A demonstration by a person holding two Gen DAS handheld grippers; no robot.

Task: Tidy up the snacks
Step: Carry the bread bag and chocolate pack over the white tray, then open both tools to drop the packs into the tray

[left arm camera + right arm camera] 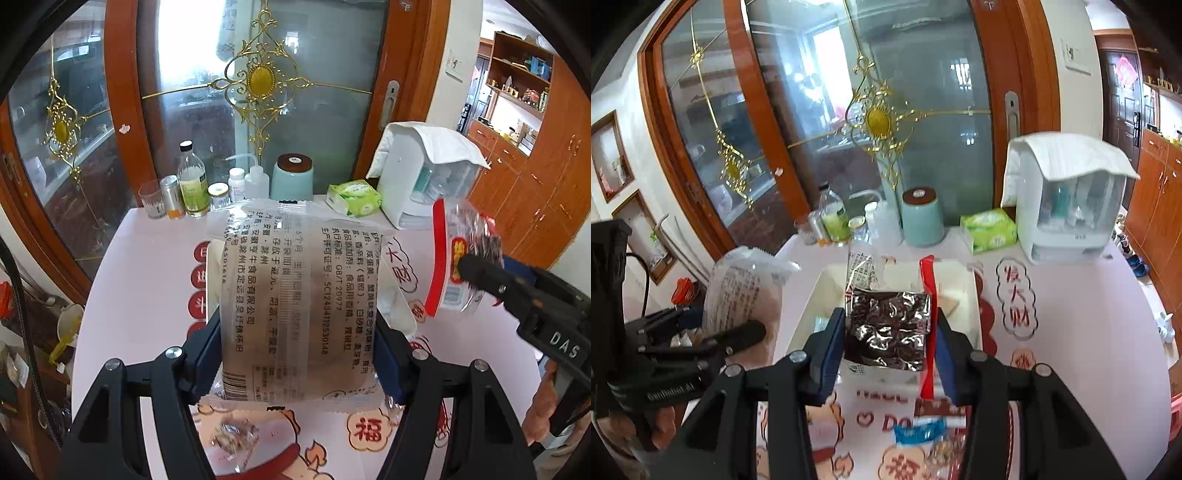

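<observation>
Clamped between the blue pads of the left gripper (pixel 297 354) is a clear snack packet (pixel 295 295) with black print on its back and something brown inside; it hangs above the pink printed table (pixel 147 277), in front of a cream bin (pixel 960 291) that stands on the tabletop. Below it, on the cloth, lies a small clear-wrapped sweet (pixel 232 435). Along the table's far edge, from the left, stand a glass (pixel 152 201), a small can (pixel 171 197), a bottle of pale green liquid (pixel 192 184), a white squeeze bottle (pixel 256 182), a mint-green canister (pixel 292 177), a green tissue pack (pixel 354 197) and a white appliance draped with a cloth (pixel 424 173). Further right, the right gripper (pixel 890 332) is closed on a red-edged packet (pixel 886 328) showing crinkled silver foil, held over the bin's opening. Beneath that gripper, a blue-and-clear wrapper (pixel 919 432) lies on the cloth.
</observation>
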